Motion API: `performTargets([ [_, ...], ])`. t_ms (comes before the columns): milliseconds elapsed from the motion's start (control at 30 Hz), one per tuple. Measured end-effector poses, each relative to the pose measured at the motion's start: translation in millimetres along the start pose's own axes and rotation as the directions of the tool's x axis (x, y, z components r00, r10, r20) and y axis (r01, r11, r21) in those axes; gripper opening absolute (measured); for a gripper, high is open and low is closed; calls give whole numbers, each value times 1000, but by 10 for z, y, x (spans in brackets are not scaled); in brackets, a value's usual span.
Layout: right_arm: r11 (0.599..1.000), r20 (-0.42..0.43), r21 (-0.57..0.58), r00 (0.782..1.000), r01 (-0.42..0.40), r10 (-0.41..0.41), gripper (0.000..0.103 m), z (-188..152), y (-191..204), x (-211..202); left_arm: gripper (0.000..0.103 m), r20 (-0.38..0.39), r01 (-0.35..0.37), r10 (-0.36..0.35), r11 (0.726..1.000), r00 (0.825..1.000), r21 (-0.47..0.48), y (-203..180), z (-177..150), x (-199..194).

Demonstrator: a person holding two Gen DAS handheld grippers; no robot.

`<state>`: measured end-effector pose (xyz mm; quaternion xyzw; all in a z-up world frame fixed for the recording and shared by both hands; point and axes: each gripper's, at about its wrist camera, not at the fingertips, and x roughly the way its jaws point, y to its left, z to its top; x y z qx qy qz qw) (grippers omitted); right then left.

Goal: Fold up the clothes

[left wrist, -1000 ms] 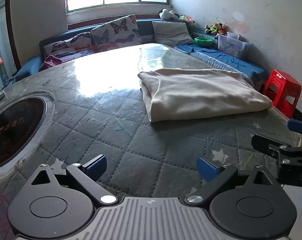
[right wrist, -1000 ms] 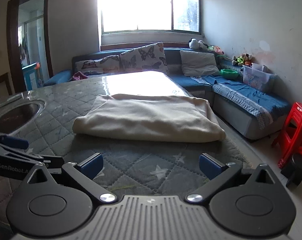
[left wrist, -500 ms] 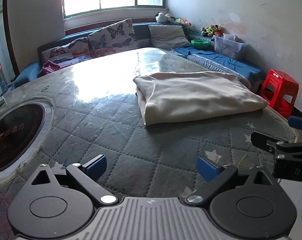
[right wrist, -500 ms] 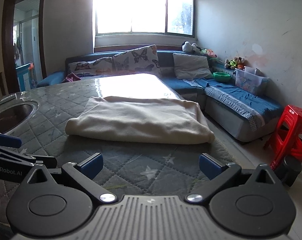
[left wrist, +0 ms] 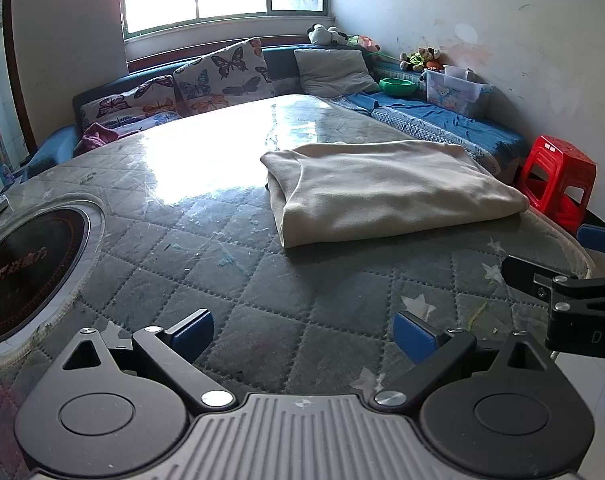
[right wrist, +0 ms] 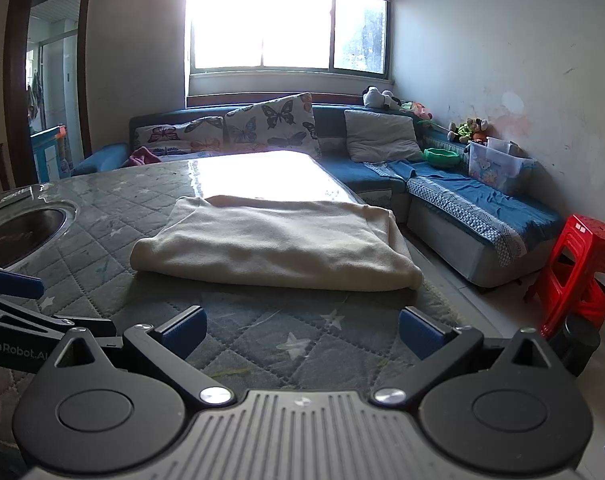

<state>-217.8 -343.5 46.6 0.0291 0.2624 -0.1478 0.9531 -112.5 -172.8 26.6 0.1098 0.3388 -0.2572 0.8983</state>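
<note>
A quilted grey table bears a folded cream garment.

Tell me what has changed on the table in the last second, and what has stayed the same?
Both grippers have pulled back from the folded cloth and risen a little: it looks smaller and farther off in both views. The left gripper and right gripper are open and empty, as before; nothing was taken or let go. The cloth lies folded in the same place on the table, apart from both grippers.

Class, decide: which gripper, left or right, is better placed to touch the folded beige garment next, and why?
Probably the right gripper: the folded beige garment lies straight ahead of its open fingers, while it sits ahead and rightward of the open left gripper.
</note>
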Motion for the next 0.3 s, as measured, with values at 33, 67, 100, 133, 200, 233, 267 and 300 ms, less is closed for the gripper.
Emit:
performTargets([
  [33, 1000, -1, 0, 1000, 0, 0, 103, -1, 2, 0, 98, 0, 0, 0, 1000, 1000, 0, 0, -1, -1],
  [67, 1000, -2, -1, 1000, 0, 0, 103, -1, 4, 0, 98, 0, 2, -2, 1000, 1000, -1, 1, -3, -4],
  [100, 1000, -3, -2, 1000, 0, 0, 103, -2, 7, 1, 98, 0, 3, -3, 1000, 1000, -1, 2, -4, -7],
  [133, 1000, -4, -3, 1000, 0, 0, 103, -3, 10, -1, 98, 0, 4, -4, 1000, 1000, -1, 2, -5, -11],
  [200, 1000, -2, -5, 1000, -1, 1, 103, -7, 17, -9, 98, 3, 2, -2, 1000, 1000, 2, -3, -11, -21],
  [233, 1000, -3, -4, 1000, -1, 1, 103, -7, 19, -10, 98, 2, 3, -3, 1000, 1000, 3, -5, -12, -23],
  [267, 1000, -3, -5, 1000, -1, 1, 103, -6, 20, -12, 98, 2, 3, -3, 1000, 1000, 4, -7, -12, -26],
  [300, 1000, -3, -6, 1000, -2, 2, 103, -7, 21, -16, 98, 3, 4, -4, 1000, 1000, 5, -8, -12, -29],
])
